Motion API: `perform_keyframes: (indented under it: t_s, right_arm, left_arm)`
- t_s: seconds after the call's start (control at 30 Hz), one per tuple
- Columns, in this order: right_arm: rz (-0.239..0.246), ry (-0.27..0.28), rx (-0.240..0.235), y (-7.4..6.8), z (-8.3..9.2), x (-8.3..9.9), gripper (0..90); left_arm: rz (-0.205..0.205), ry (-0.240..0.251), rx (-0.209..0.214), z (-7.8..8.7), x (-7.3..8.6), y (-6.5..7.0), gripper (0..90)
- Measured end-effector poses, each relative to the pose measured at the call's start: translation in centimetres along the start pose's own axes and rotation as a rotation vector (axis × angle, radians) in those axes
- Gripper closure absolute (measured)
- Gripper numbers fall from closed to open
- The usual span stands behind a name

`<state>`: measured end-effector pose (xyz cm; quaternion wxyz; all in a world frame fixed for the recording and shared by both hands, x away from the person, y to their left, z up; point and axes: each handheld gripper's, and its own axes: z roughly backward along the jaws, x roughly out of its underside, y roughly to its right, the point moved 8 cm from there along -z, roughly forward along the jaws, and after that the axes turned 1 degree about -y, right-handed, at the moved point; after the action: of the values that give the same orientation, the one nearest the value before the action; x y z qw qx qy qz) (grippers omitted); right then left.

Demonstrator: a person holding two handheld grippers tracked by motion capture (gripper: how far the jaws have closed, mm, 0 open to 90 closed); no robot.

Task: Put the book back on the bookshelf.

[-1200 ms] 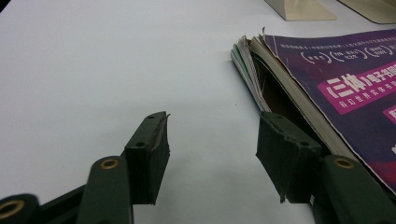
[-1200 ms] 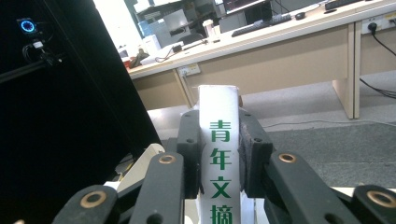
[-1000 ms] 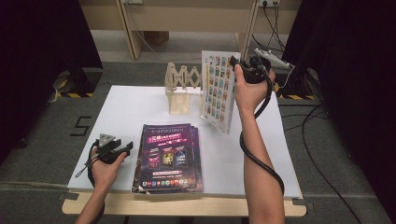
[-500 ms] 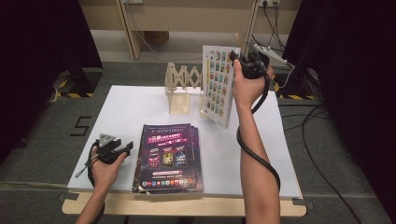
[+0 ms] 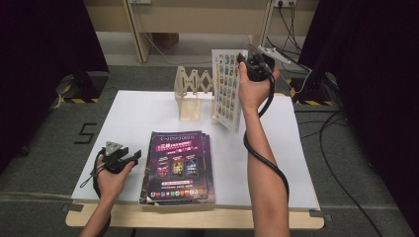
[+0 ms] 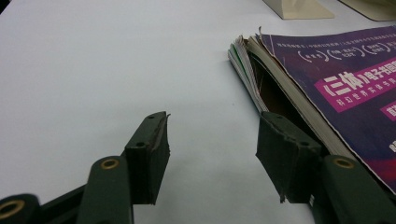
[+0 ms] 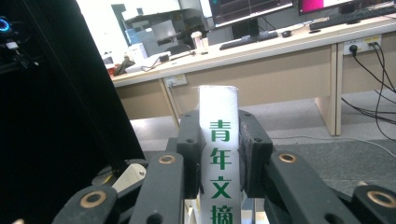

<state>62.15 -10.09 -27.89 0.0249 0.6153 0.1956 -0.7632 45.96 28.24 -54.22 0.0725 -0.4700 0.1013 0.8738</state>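
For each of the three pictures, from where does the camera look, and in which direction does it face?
High view: sits above the person's side, facing forward and down on the table; both forearms, left gripper and right gripper show.
Left gripper view: rides low on the left gripper, facing across the table; its open jaws show.
Right gripper view: rides on the right gripper, facing level toward desks; its jaws clamp the magazine's spine.
Shared: the purple stack of magazines in the high and left views; the held magazine in the high and right views.

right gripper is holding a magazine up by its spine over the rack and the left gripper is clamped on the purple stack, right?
Not quite: the left gripper is open beside the purple stack, as the left gripper view shows. The right gripper does clamp the magazine by its spine near the rack.
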Motion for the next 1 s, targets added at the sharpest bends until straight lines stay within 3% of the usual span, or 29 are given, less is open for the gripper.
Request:
perform_keyframes:
  t_s: [0.2,0.5,1.0]
  right_arm:
    - [0.001,-0.001,0.01,-0.2,-0.9,0.2,74.5]
    - [0.049,0.018,0.017,-1.0,-1.7,1.0,74.4]
    - [0.121,0.064,0.01,-0.8,1.5,3.9,74.2]
  left_arm:
    - [-0.004,0.001,0.001,-0.1,0.0,0.0,42.7]
    - [-0.004,-0.001,0.003,0.0,0.0,0.0,42.7]
    - [-0.016,-0.002,-0.002,0.0,0.0,0.1,42.8]
